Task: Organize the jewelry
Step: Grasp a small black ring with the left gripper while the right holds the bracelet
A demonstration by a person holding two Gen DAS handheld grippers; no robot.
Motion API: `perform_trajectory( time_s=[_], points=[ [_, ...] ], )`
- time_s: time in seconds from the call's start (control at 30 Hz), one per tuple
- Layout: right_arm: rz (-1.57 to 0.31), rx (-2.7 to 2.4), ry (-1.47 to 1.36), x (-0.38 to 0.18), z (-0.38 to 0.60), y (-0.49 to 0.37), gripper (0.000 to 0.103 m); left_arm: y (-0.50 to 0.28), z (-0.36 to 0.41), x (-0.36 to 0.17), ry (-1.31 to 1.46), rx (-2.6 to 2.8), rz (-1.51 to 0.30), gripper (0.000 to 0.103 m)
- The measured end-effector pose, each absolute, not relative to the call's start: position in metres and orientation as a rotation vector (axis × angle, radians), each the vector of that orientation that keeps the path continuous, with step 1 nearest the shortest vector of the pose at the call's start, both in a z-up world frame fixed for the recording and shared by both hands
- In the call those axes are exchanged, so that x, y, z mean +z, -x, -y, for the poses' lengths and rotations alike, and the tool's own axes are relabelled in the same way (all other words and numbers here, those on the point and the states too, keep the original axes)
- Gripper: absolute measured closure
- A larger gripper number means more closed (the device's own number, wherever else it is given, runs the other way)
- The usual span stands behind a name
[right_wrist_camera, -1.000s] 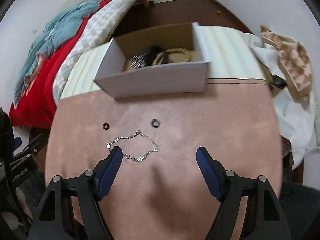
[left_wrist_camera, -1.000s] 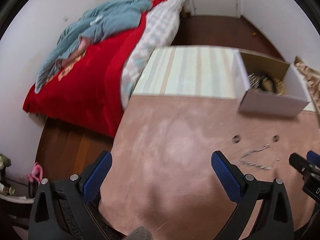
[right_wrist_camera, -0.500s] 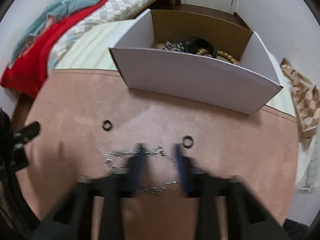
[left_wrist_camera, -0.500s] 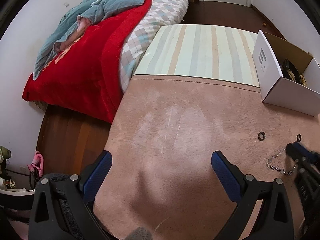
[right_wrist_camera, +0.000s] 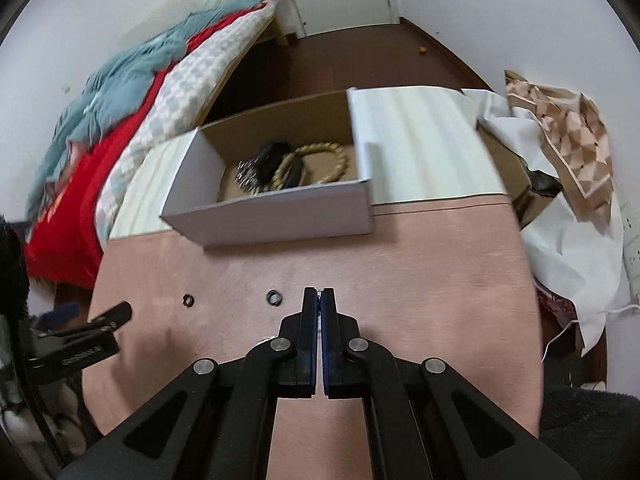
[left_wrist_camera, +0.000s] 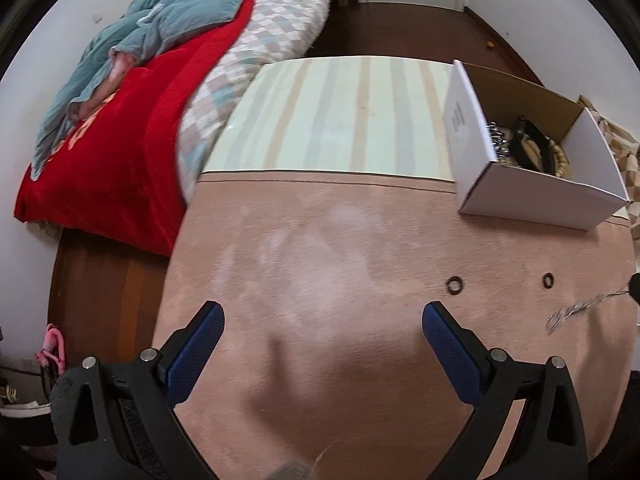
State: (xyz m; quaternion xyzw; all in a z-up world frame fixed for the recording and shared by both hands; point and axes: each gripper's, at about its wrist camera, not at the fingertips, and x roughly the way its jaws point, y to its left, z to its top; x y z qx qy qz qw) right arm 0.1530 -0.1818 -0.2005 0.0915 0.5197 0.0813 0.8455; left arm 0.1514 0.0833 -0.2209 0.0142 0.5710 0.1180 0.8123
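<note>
My right gripper (right_wrist_camera: 319,294) is shut on a thin silver chain; a sliver of it shows between the pads. In the left wrist view the chain (left_wrist_camera: 576,307) hangs from the right gripper's tip at the far right edge, lifted off the pink mat. Two small black rings (right_wrist_camera: 273,297) (right_wrist_camera: 188,300) lie on the mat (right_wrist_camera: 420,280); they also show in the left wrist view (left_wrist_camera: 455,284) (left_wrist_camera: 547,280). A white cardboard box (right_wrist_camera: 280,216) behind them holds beaded bracelets (right_wrist_camera: 320,160) and other jewelry. My left gripper (left_wrist_camera: 320,344) is open and empty over the mat.
A striped cloth (left_wrist_camera: 340,120) covers the table's far part. A bed with a red blanket (left_wrist_camera: 112,152) stands left. White paper and a checkered wooden box (right_wrist_camera: 568,136) lie right of the table. The left gripper (right_wrist_camera: 80,340) shows at the right view's left edge.
My right gripper moved forward over the chain, closed on it and lifted it off the mat. The left gripper stayed open and shifted only slightly.
</note>
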Motion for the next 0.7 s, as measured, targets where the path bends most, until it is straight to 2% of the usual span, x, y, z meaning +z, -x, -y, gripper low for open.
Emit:
perform_trajectory(
  time_s=[0.33,0.37,0.43,0.53,0.6,0.67,0.7],
  points=[
    [-1.099,0.158,-0.240,-0.194,0.211,-0.146,0.102,-0.160,-0.059,-0.238,0.019,0.112,-1.266,0.004],
    [-1.104,0.158,-0.242,-0.196,0.210,-0.145,0.102,-0.162,-0.056,-0.241,0.025,0.100,-1.269,0.010],
    [-1.115,0.149,-0.246,-0.203,0.212,-0.145,0.102,-0.166,-0.048,-0.245,0.019,0.080,-1.274,0.016],
    [-1.125,0.137,-0.260,-0.209,0.215,-0.142,0.102,-0.171,-0.038,-0.250,0.010,0.060,-1.274,0.017],
    [-1.131,0.127,-0.261,-0.212,0.218,-0.142,0.102,-0.173,-0.032,-0.253,0.001,0.048,-1.272,0.025],
    [-1.137,0.119,-0.262,-0.215,0.220,-0.142,0.102,-0.176,-0.025,-0.257,-0.011,0.033,-1.285,0.043],
    [-1.140,0.116,-0.264,-0.215,0.222,-0.142,0.102,-0.177,-0.023,-0.259,-0.010,0.026,-1.290,0.047]
  ],
)
